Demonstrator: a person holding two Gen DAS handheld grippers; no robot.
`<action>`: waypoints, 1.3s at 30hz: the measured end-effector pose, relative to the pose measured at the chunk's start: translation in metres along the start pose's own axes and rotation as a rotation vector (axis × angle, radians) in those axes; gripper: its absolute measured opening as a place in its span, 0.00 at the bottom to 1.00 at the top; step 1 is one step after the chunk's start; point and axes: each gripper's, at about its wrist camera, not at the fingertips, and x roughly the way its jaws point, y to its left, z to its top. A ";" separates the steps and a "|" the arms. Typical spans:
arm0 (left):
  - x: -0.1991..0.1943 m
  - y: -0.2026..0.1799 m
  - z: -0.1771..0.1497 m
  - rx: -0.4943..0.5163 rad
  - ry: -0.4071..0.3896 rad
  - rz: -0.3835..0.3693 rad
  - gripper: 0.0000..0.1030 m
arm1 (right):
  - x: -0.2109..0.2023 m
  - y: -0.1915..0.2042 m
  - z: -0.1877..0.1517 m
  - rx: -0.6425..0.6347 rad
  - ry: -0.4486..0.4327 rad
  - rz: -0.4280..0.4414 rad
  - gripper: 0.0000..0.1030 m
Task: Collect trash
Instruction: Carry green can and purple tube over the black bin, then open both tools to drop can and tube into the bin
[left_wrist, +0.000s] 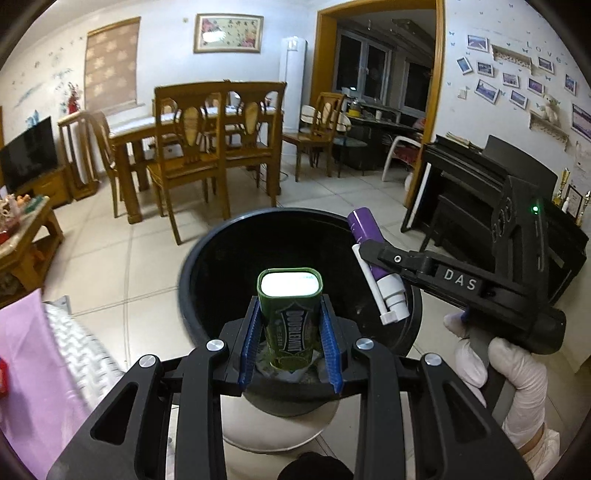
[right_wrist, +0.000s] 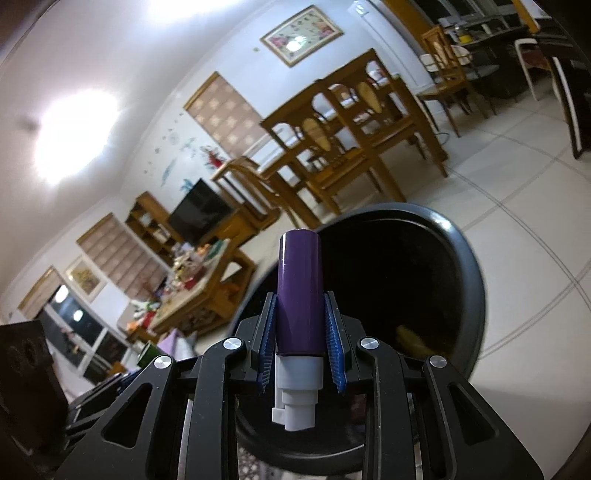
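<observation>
My left gripper (left_wrist: 290, 325) is shut on a green Doublemint tin (left_wrist: 290, 317) with a white end, held over the near rim of a black round bin (left_wrist: 207, 266). My right gripper (right_wrist: 300, 328) is shut on a purple bottle (right_wrist: 300, 291) with a white pump top. From the left wrist view that purple bottle (left_wrist: 364, 236) hangs over the bin's right rim, with the right gripper (left_wrist: 373, 254) reaching in from the right in a white-gloved hand (left_wrist: 517, 380). In the right wrist view the black bin (right_wrist: 469, 266) opens just ahead and to the right.
The bin stands on a white round stool (left_wrist: 258, 428) on a tiled floor. A wooden dining table and chairs (left_wrist: 199, 147) stand beyond, a dark piano (left_wrist: 465, 177) at right, a cluttered coffee table (left_wrist: 22, 229) at left. Pink and grey fabric (left_wrist: 44, 362) lies at the near left.
</observation>
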 end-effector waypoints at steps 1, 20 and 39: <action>0.004 -0.002 0.000 0.002 0.007 -0.002 0.30 | 0.001 -0.002 0.000 0.006 0.004 -0.004 0.25; 0.042 -0.005 -0.003 0.012 0.105 -0.009 0.30 | 0.025 -0.008 -0.002 -0.062 0.008 -0.105 0.25; 0.033 0.002 -0.004 -0.008 0.104 0.001 0.33 | 0.030 -0.002 -0.005 -0.065 0.005 -0.102 0.50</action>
